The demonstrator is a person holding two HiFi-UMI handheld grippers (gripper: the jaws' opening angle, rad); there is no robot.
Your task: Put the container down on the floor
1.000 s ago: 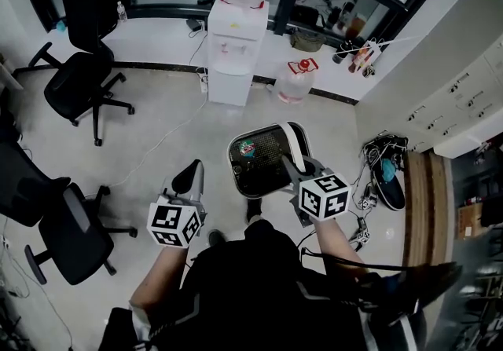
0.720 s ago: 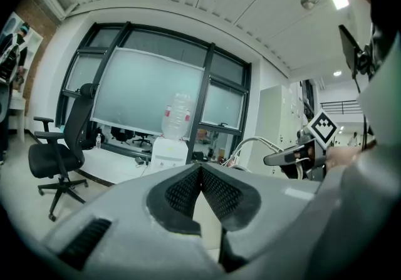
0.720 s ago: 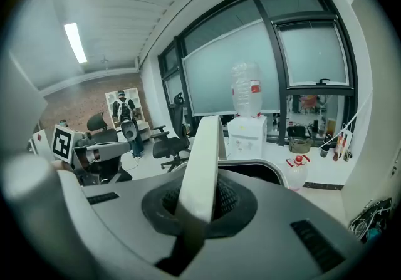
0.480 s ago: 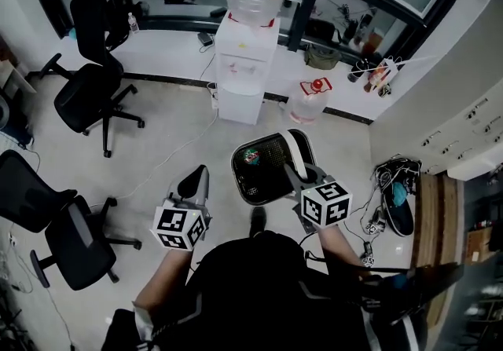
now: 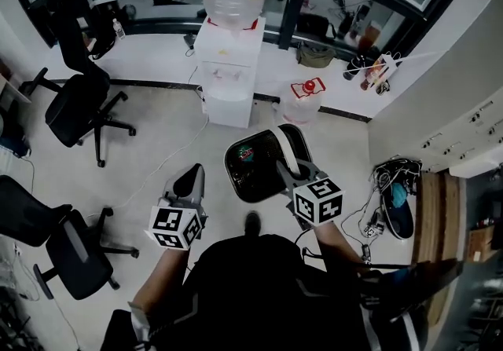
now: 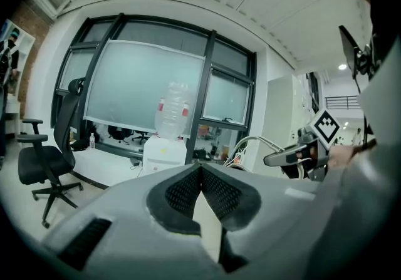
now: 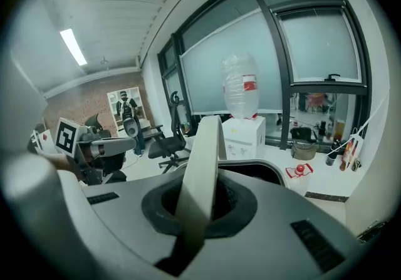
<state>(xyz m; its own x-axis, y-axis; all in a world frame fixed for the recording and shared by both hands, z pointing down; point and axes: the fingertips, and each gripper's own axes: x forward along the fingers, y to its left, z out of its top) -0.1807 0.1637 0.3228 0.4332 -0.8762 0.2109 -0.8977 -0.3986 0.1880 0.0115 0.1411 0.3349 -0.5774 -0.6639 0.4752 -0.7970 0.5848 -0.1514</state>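
Closed, empty left gripper (image 5: 189,180); right gripper (image 5: 284,170) clamped, tilted down.

White water dispenser (image 5: 228,67) stands below the windows, a red-capped jug (image 5: 302,102) just beside it, black office chairs (image 5: 75,106) off left.

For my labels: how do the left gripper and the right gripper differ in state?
The left gripper is shut on nothing; the right gripper is shut on the white handle of the container. The left gripper is apart from the container; the right gripper holds it up. Both are shut.
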